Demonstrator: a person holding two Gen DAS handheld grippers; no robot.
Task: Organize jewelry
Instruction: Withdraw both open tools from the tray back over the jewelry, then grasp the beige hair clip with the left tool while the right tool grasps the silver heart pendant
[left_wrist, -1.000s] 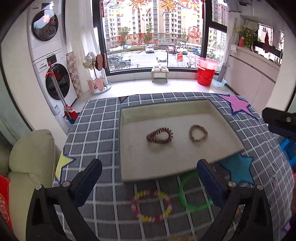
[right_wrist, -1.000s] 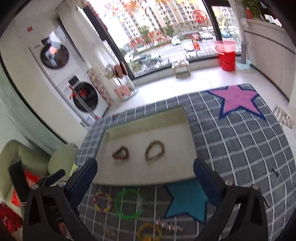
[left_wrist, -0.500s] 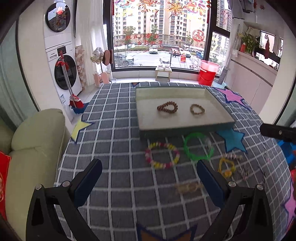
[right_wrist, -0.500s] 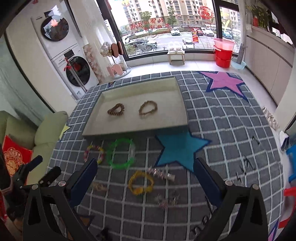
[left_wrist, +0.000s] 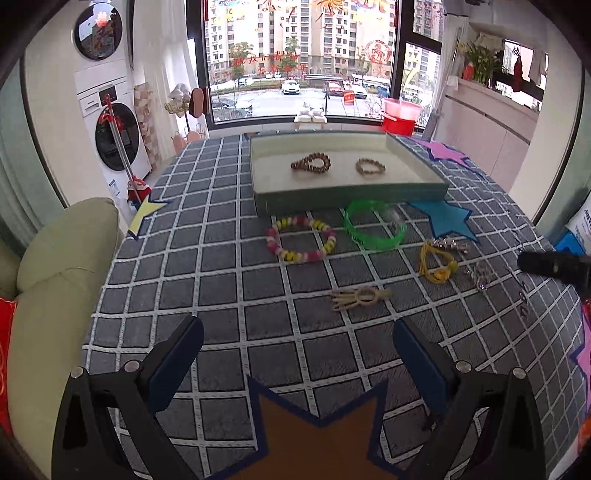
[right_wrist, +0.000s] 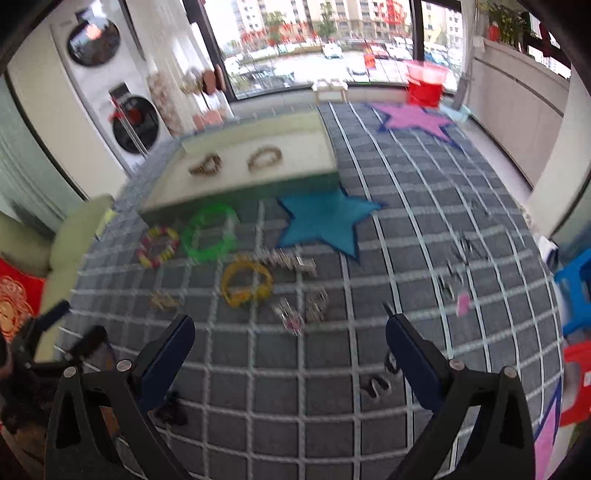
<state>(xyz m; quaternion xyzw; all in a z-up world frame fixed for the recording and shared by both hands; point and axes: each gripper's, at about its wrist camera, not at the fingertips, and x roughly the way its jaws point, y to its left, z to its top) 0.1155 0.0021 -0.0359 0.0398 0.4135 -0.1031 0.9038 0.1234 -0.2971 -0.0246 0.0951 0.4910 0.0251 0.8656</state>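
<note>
Both grippers, left gripper and right gripper, jaws apart, empty. Two brown bracelets in tray; green bangle, beaded bracelet on checked bench. Red window writing unreadable.

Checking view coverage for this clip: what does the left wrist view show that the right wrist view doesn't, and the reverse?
Only the left: an orange star patch at the near edge.
Only the right: small pieces right of the blue star, though blurred.
Both: the tray holding two brown bracelets, the green bangle, and open grippers, left gripper and right gripper.
</note>
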